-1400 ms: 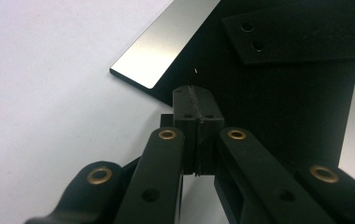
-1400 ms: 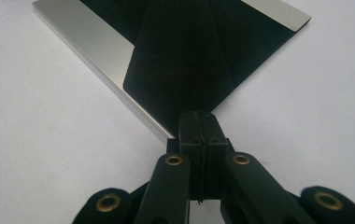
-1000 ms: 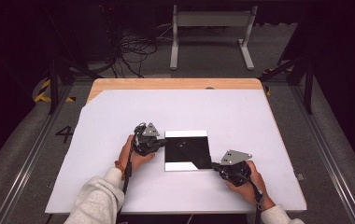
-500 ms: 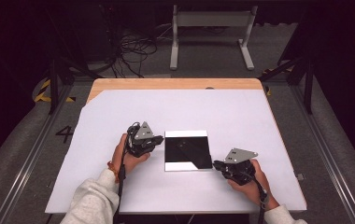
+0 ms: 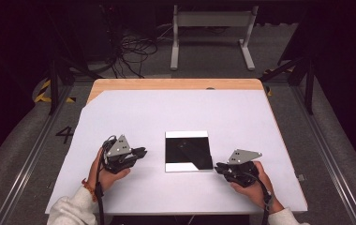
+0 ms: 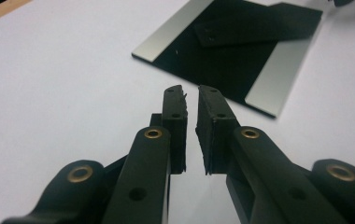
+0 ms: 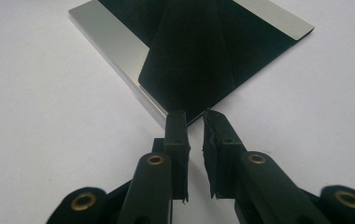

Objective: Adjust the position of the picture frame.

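A square shiny plate (image 5: 178, 166) lies flat at the table's middle, mostly covered by a black cloth (image 5: 188, 147). My left gripper (image 5: 143, 151) rests on the white table left of the plate, pointing toward it, a short gap away. My right gripper (image 5: 217, 166) sits just off the plate's near right corner. In the left gripper view the gripper (image 6: 192, 91) has only a thin slit between its jaws, and the plate (image 6: 278, 70) and cloth (image 6: 241, 42) lie ahead. In the right gripper view the gripper (image 7: 194, 115) is likewise nearly closed and empty, its tips at the edge of the cloth (image 7: 199, 60) and plate (image 7: 110, 42).
The white table cover (image 5: 134, 117) spreads around the plate, with a wooden edge (image 5: 176, 84) at the far side. Beyond the table stand a white metal frame (image 5: 211, 35) and loose cables (image 5: 129, 51) on the dark floor.
My left gripper drew back leftward from the plate's left edge. My right gripper pulled away from the cloth's near right corner, toward the person.
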`<state>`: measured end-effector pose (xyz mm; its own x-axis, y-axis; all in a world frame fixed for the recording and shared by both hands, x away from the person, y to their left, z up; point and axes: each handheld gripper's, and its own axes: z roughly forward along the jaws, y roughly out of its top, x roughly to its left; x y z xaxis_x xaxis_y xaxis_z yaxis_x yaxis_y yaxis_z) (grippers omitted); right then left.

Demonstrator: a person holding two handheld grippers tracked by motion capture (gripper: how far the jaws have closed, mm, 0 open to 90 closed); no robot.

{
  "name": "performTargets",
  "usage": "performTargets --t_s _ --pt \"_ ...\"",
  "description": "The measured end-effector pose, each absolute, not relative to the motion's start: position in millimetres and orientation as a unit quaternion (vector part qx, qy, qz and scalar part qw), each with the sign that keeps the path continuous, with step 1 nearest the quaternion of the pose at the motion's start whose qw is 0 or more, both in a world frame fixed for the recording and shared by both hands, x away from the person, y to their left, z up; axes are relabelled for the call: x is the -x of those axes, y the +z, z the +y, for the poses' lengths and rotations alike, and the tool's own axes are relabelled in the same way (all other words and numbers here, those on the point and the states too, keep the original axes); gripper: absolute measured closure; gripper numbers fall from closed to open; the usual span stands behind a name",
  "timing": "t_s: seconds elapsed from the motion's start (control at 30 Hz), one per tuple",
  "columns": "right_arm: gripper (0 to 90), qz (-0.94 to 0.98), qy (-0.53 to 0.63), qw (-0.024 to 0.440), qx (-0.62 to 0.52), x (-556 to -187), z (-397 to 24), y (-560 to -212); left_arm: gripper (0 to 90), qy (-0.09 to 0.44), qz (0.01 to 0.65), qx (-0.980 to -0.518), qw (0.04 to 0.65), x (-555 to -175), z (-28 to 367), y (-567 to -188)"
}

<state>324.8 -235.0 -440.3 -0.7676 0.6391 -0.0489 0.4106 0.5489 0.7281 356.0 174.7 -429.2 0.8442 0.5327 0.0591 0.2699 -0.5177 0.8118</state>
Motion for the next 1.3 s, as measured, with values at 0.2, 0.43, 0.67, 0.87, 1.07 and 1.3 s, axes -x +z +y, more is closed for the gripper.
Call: performTargets --t_s 0.2,0.43,0.67,0.87,1.07,1.3 --pt "77.6 0.87 0.361 0.154 -0.3 -325.0 -231.3 -440.0 80.2 0.144 0.241 -0.86 0.425 -335.3 192.6 -438.4" --pt "75.1 0.874 0.357 0.136 -0.302 -325.6 -230.6 -438.6 77.6 0.138 0.25 -0.861 0.421 -321.8 203.6 -445.4" --pt "77.1 0.886 0.336 0.13 -0.294 -325.7 -227.0 -441.5 73.0 0.141 0.26 -0.857 0.423 -308.4 216.4 -450.6" --pt "75.9 0.894 0.321 0.113 -0.291 -328.4 -225.5 -445.3 70.7 0.138 0.267 -0.853 0.427 -309.1 216.9 -451.6" --pt "76.5 0.893 0.325 0.112 -0.29 -330.2 -225.5 -445.8 69.5 0.136 0.262 -0.856 0.424 -308.3 213.9 -452.4" --pt "74.9 0.891 0.333 0.101 -0.293 -334.0 -223.6 -445.8 65.6 0.131 0.269 -0.854 0.426 -310.1 216.2 -455.4"
